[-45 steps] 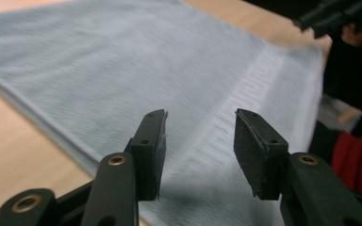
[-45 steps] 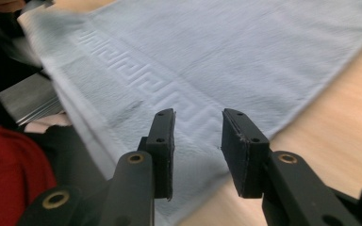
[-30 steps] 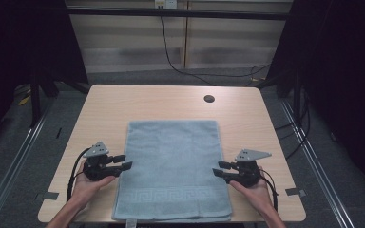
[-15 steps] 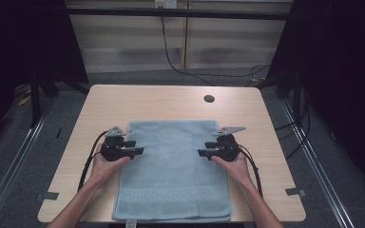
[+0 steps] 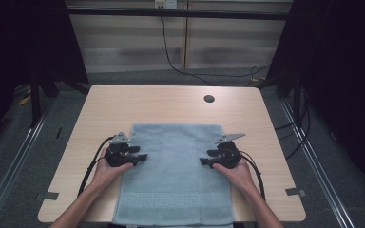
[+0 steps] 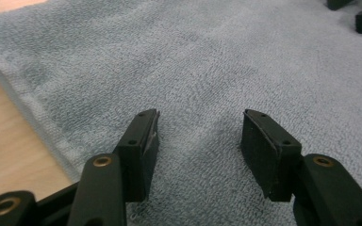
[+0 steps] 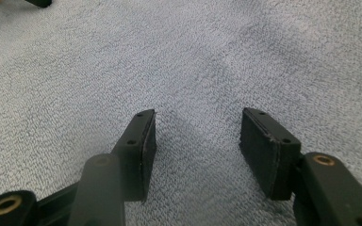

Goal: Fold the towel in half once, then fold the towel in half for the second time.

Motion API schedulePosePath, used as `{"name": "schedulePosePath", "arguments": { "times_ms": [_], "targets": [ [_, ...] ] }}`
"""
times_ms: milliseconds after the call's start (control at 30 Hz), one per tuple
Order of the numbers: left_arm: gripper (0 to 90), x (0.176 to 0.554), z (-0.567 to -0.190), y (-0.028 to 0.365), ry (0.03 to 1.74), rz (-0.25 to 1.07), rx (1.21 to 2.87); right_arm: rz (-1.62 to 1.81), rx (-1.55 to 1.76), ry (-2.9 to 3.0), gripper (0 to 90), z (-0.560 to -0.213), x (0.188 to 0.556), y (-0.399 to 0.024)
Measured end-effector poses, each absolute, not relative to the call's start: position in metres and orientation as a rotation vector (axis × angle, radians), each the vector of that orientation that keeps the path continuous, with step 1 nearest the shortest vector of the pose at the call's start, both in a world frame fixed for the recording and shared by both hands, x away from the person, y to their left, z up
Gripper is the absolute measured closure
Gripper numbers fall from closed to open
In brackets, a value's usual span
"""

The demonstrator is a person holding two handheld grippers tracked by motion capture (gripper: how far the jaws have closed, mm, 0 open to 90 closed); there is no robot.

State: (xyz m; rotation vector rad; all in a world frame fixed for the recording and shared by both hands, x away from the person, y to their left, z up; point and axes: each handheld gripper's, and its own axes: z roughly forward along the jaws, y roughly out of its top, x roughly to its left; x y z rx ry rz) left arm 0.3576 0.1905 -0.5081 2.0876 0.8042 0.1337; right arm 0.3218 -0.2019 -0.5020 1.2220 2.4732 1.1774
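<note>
A light-blue towel (image 5: 173,175) is spread flat on the desk (image 5: 161,104). The left tool (image 5: 140,156) and right tool (image 5: 206,160) are held over its side edges, jaws just opened further and apart, nothing gripped.

Towel (image 5: 173,175) lies on table (image 5: 123,102), a tool at each side.

Table evenly lit, surroundings dark; close views slightly soft.
</note>
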Motion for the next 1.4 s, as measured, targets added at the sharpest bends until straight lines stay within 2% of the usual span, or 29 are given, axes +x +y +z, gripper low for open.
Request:
{"name": "schedulePosePath", "arguments": {
  "times_ms": [167, 633, 1133, 1400],
  "targets": [
    [46.8, 0.345, -0.507, 0.185, 0.785, 0.147, 2.107, 1.161, 1.221, 2.466, 46.6, -0.501, 0.308, -0.205],
    [45.7, 0.306, -0.505, 0.188, 0.733, 0.073, 2.121, 1.17, 1.192, 2.495, 46.7, -0.5, 0.269, -0.211],
    [45.6, 0.281, -0.501, 0.195, 0.719, 0.027, 2.15, 1.195, 1.157, 2.561, 45.8, -0.497, 0.235, -0.208],
    [41.7, 0.274, -0.494, 0.196, 0.7, 0.015, 2.169, 1.215, 1.153, 2.614, 43.7, -0.491, 0.221, -0.208]
  ]
}}
